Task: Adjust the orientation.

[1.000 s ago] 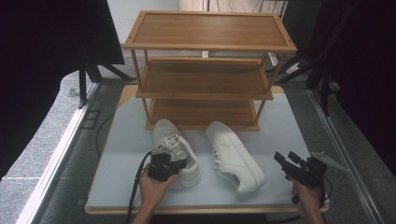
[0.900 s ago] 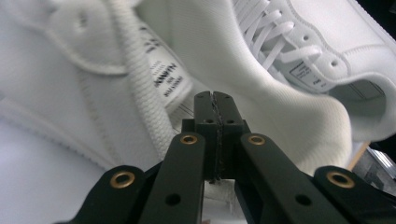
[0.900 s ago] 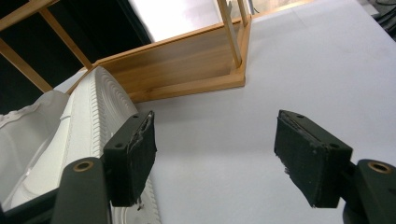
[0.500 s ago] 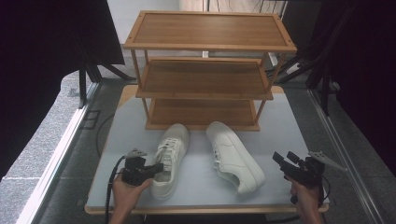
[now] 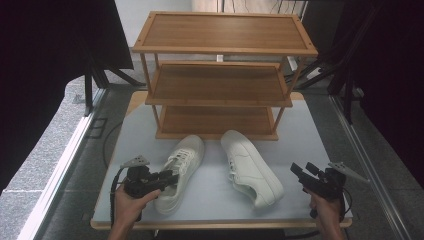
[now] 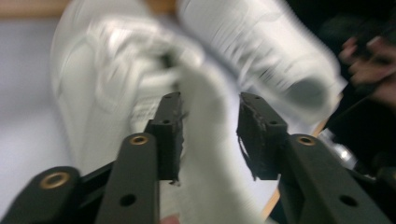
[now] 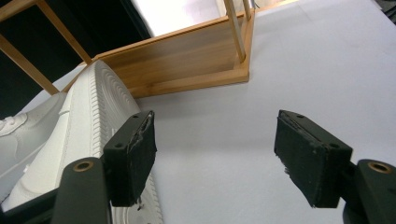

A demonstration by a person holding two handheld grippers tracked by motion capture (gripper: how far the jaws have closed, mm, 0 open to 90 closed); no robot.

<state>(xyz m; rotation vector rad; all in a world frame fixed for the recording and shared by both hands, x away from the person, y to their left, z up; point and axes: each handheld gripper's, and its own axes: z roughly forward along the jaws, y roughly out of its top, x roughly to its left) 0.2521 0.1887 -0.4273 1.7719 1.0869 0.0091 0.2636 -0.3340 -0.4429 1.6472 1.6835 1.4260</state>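
Two left fingers (image 6: pixel 169 135) – seemingly clamping – straddle the shoe (image 5: pixel 181 170).

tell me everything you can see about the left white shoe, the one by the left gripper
The left shoe is a white low-top sneaker with white laces and a smooth, leather-like upper. It lies on the pale table in front of the wooden rack, toe toward the rack's bottom shelf, heel toward the person. The left gripper reaches in at its heel end; in the blurred left gripper view the heel rim sits between the parted jaws, whether gripped I cannot tell. It lies apart from the other shoe.
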